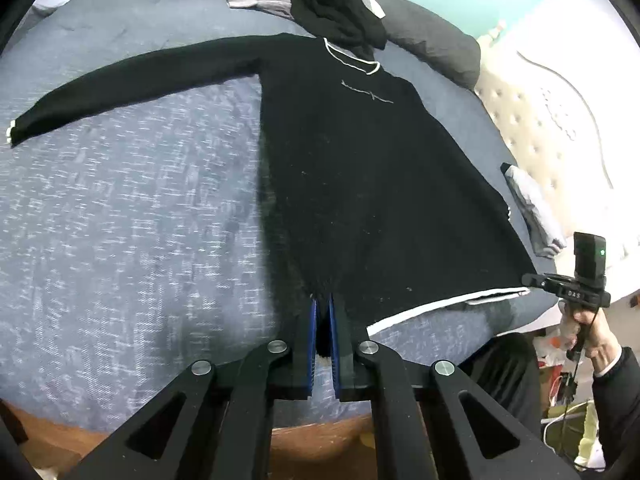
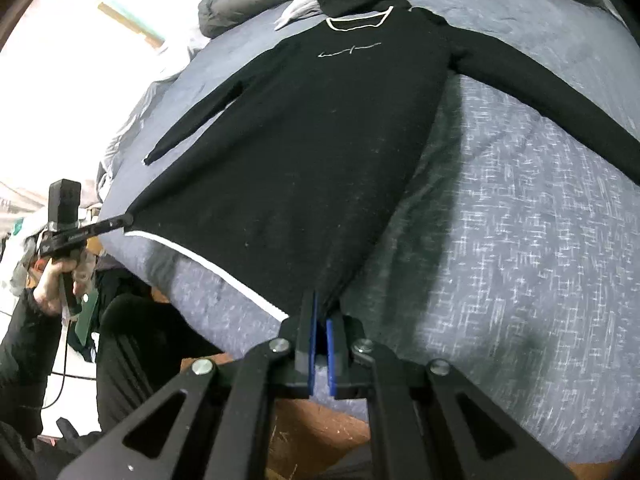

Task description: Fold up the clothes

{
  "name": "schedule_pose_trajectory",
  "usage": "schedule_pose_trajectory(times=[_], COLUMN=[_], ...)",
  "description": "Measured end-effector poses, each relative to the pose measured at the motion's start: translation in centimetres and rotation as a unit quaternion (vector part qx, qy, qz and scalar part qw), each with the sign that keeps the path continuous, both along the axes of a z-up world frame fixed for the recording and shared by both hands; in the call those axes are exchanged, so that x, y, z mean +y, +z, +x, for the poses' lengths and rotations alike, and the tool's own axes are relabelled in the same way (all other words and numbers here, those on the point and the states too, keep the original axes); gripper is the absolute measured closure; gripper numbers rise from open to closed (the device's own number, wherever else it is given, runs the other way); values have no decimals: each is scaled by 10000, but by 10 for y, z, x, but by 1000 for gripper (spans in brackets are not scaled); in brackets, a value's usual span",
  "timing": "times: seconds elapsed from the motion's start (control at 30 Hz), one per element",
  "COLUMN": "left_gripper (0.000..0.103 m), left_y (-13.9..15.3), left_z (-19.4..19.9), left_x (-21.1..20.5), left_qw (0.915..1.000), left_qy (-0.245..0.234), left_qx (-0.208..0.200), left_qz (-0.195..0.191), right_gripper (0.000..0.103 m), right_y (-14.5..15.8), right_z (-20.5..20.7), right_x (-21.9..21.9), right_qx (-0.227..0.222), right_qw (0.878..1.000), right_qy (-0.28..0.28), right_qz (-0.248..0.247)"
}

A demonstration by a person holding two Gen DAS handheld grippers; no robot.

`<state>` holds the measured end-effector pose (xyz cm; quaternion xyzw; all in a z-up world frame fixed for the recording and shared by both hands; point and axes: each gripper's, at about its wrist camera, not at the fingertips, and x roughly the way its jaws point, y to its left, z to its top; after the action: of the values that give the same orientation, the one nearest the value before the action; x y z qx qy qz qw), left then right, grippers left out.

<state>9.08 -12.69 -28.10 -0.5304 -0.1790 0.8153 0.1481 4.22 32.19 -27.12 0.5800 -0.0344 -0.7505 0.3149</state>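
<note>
On the bed [image 1: 120, 220], each near hem corner of the black sweater [image 1: 360, 160] is clenched by a tool, left tool [image 1: 323, 304] and right tool [image 2: 322, 306].

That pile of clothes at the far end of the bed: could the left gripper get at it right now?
Probably not as things stand. The left gripper is shut on the near hem of the black sweater, and the pile of clothes lies beyond the collar, the whole spread sweater between them. It would need to let go first.
</note>
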Motion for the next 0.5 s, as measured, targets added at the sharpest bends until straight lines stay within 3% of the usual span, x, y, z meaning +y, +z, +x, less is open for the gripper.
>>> schedule_pose_trajectory(times=[0.23,0.37,0.5], left_gripper=[97,97,96], left_y=[-21,-32,-43], left_z=[-2,-6,-13], left_x=[-2,3,3], left_qw=[9997,9992,9984], left_qy=[5,-74,-125], left_qx=[-227,-337,-515], left_qz=[-131,-197,-188], right_gripper=[97,95,79], right_y=[-33,-36,-42], right_z=[0,-6,-11], right_x=[-13,0,16], right_qx=[-234,-252,-412], right_qw=[9992,9986,9970], right_qy=[-42,-307,-582], right_qz=[313,362,313])
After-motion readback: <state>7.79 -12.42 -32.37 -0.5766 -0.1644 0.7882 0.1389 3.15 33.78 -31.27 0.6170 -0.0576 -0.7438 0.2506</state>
